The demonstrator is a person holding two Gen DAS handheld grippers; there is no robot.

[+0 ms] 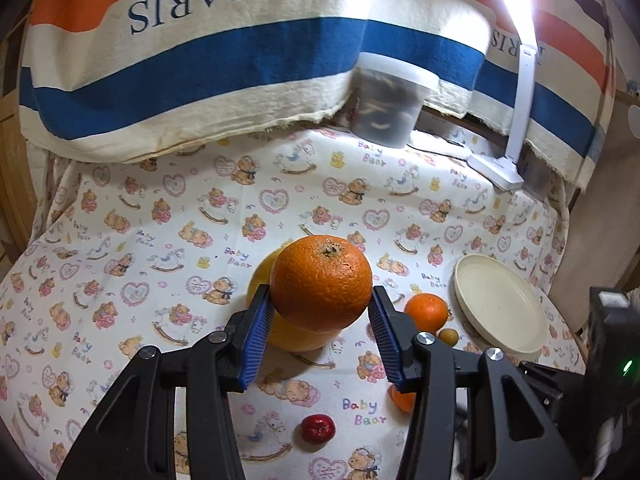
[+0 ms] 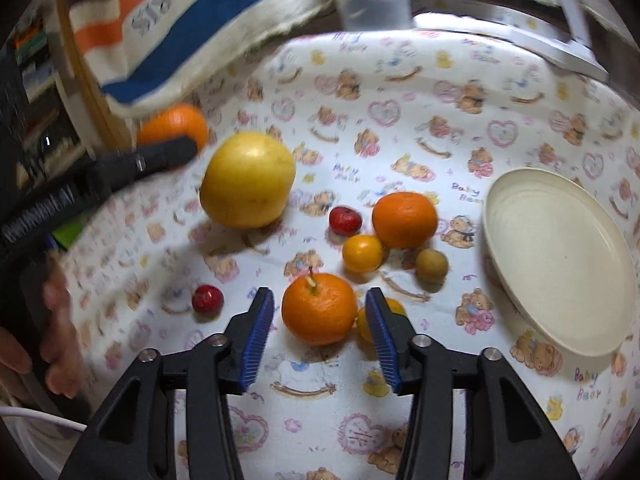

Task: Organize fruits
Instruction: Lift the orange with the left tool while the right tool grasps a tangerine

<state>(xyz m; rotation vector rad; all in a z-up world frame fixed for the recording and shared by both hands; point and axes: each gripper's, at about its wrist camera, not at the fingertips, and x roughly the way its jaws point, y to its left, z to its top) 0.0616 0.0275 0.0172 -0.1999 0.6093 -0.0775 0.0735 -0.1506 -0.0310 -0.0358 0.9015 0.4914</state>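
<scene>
My left gripper (image 1: 320, 294) is shut on a large orange (image 1: 322, 282), held stem end up above the bear-print cloth. A yellow grapefruit (image 1: 288, 336) sits right behind it. In the right wrist view that orange (image 2: 174, 122) shows at the far left behind a left finger (image 2: 164, 154). My right gripper (image 2: 318, 294) is open around a stemmed tangerine (image 2: 319, 308), with a slim gap at the left pad. Beyond lie the grapefruit (image 2: 248, 180), an orange (image 2: 404, 220), two small red fruits (image 2: 345, 220), small yellow-orange fruits (image 2: 362, 253) and a brown one (image 2: 431, 266). An empty cream plate (image 2: 560, 260) lies right.
A striped PARIS cloth (image 1: 200, 60) hangs along the back. A lidded plastic tub (image 1: 390, 100) and a white lamp stand (image 1: 520, 92) stand before it. The plate (image 1: 500, 308) lies near the table's right edge. A person's hand (image 2: 52, 320) holds the left gripper.
</scene>
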